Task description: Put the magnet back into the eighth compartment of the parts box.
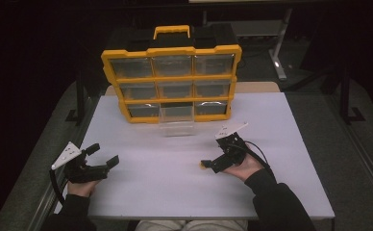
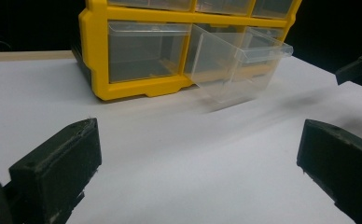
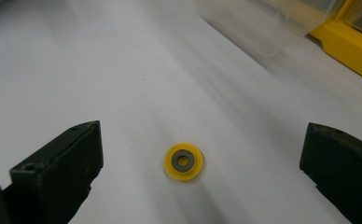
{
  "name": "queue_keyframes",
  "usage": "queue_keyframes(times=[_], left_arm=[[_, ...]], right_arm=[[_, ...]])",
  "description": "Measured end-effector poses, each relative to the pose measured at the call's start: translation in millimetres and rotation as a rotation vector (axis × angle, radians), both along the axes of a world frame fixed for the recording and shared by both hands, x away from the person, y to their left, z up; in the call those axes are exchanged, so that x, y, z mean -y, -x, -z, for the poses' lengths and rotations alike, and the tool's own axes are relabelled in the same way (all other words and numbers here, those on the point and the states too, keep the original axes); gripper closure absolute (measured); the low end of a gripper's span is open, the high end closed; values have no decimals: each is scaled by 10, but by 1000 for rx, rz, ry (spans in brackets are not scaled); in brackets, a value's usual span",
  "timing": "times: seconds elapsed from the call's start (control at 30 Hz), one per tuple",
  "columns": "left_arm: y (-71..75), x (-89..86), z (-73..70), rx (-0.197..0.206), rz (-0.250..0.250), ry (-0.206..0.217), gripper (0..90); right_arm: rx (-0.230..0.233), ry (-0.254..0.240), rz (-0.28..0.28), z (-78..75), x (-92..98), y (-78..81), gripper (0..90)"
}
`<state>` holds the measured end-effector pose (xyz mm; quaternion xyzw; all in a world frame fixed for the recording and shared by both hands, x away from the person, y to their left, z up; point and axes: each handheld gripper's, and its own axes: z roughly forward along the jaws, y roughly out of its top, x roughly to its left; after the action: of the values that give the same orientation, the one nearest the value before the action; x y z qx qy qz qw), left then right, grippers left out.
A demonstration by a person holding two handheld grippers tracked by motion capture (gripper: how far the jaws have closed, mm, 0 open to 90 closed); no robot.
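A small yellow disc with a grey centre ring (image 3: 184,161) lies flat on the white table (image 1: 175,183), between the two jaws of the right gripper (image 3: 202,154) but touching neither. In the high view the same disc (image 1: 202,164) sits just off the tip of the right gripper (image 1: 213,163), at the table's middle right. The jaws stand wide apart and hold nothing.

A clear plastic drawer (image 1: 176,126) stands pulled forward from the bottom middle slot of the yellow organiser case (image 1: 171,50), resting on the table beyond the disc and well apart from it. In the left gripper view the drawer (image 2: 235,70) sits skewed to the case front (image 2: 95,56), one corner jutting outward. The case stands upright at the far edge of the table, carrying three rows of three clear drawers, with a yellow handle (image 1: 172,31) on top.

The left gripper (image 1: 104,156) rests at the table's near left, held in the person's left hand (image 1: 81,185), well apart from the disc and the drawer. Its jaws are spread wide and empty.
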<state>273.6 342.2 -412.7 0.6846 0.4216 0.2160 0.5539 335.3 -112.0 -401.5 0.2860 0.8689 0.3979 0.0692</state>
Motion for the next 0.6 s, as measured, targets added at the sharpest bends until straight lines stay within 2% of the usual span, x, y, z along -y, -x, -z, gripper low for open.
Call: queue_keyframes(times=[0.4, 0.6], left_arm=[[0, 3, -2, 0, 5, 1, 0], [-3, 4, -1, 0, 7, -4, 0]], right_arm=[[-30, 60, -21, 125, -135, -27, 0], [-62, 92, -28, 201, -178, -50, 54]])
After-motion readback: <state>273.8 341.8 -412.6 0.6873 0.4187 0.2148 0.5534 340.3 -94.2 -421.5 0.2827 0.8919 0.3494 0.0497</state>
